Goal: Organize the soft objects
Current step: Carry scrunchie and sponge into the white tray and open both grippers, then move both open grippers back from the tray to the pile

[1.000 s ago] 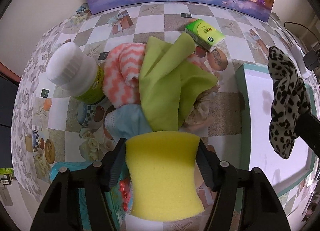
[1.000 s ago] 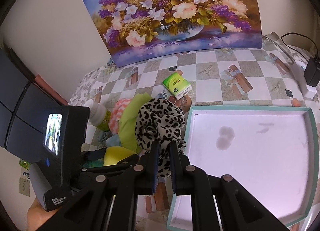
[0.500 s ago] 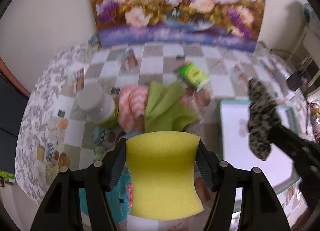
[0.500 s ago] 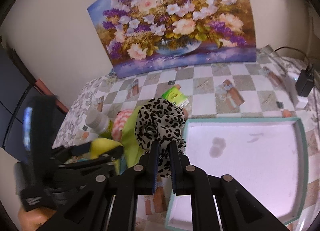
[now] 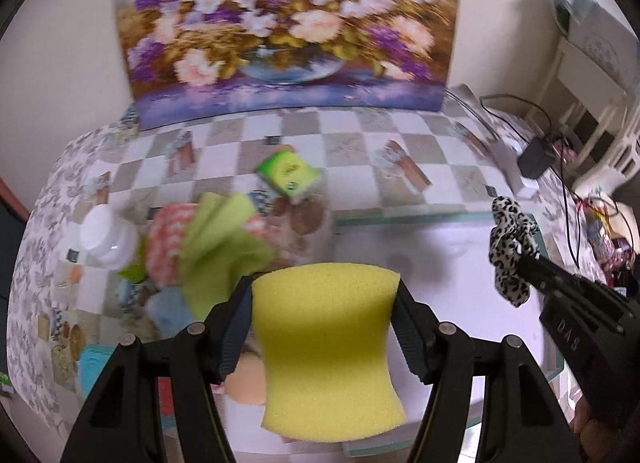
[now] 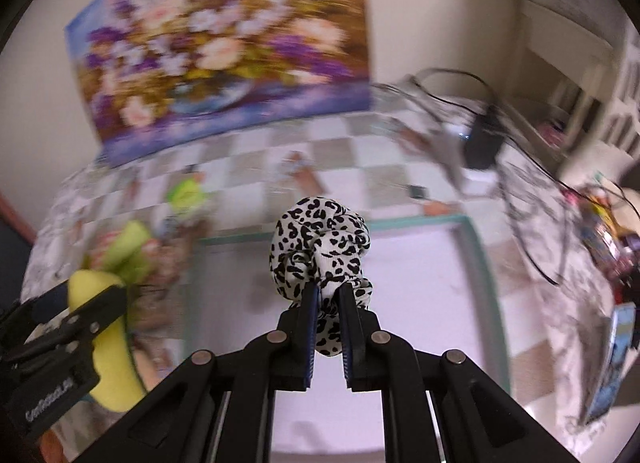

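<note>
My left gripper (image 5: 325, 295) is shut on a yellow sponge (image 5: 326, 347) and holds it in the air over the left part of the white tray (image 5: 424, 247) with a teal rim. My right gripper (image 6: 328, 295) is shut on a leopard-print scrunchie (image 6: 320, 239), held above the tray (image 6: 476, 255); it also shows in the left wrist view (image 5: 510, 247). A pile of green (image 5: 224, 247), pink chevron (image 5: 164, 239) and light blue cloths lies left of the tray. The sponge also shows in the right wrist view (image 6: 108, 379).
A white-capped green bottle (image 5: 106, 239) stands left of the cloth pile. A green tissue pack (image 5: 288, 173) lies behind it. A flower painting (image 5: 288, 31) leans on the wall. A black adapter (image 5: 536, 161) and cables lie at the table's right edge.
Both grippers have lifted and swung right, over the tray. The sponge and scrunchie stay gripped. The cloth pile now lies further left and lower in view.
</note>
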Demonstrator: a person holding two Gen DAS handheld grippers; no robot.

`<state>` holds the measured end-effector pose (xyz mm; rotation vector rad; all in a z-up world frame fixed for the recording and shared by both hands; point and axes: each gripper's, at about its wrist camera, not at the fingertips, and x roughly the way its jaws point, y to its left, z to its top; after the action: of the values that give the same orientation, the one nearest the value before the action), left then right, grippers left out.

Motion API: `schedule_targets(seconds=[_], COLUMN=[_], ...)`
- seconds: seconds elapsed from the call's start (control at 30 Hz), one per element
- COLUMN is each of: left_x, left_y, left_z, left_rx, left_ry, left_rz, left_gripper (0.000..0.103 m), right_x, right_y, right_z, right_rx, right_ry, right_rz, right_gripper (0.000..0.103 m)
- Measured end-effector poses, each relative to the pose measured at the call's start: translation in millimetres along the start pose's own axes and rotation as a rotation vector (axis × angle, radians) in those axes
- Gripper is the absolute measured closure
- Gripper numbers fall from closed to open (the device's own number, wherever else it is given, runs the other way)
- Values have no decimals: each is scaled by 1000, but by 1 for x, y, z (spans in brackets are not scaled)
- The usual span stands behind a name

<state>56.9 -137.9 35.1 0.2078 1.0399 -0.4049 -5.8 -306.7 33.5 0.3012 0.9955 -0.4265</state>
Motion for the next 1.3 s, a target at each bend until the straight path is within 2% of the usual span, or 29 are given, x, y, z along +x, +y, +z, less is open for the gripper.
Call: schedule_targets(seconds=[0.13, 0.33, 0.43, 0.7, 0.9, 1.03, 1.3], left_x=[7, 22, 34, 54, 48, 41, 32], left_y=[-22, -45, -50, -49, -42, -37, -13], left_z=[-3, -6, -9, -13, -10, -7, -3], left_rx=[6, 14, 0, -36, -62, -81, -139], left_ry=[18, 45, 73, 128, 115, 97, 57], left_rz=[-61, -82, -117, -123, -126, -131, -51], left_gripper=[36, 35, 35, 29, 22, 17, 10], right_x=[1, 4, 16, 39, 35, 25, 12], right_y=[-30, -60, -64, -68, -63, -57, -41], right_z=[-1, -5, -7, -17, -16, -11, -7], right_rx=[46, 99, 104, 126, 112, 90, 41], right_ry=[-1, 8, 29, 111, 120, 94, 58], right_rz=[-56, -99, -102, -112, -99, -113, -99], right_gripper=[91, 91, 90, 88, 70, 58, 31])
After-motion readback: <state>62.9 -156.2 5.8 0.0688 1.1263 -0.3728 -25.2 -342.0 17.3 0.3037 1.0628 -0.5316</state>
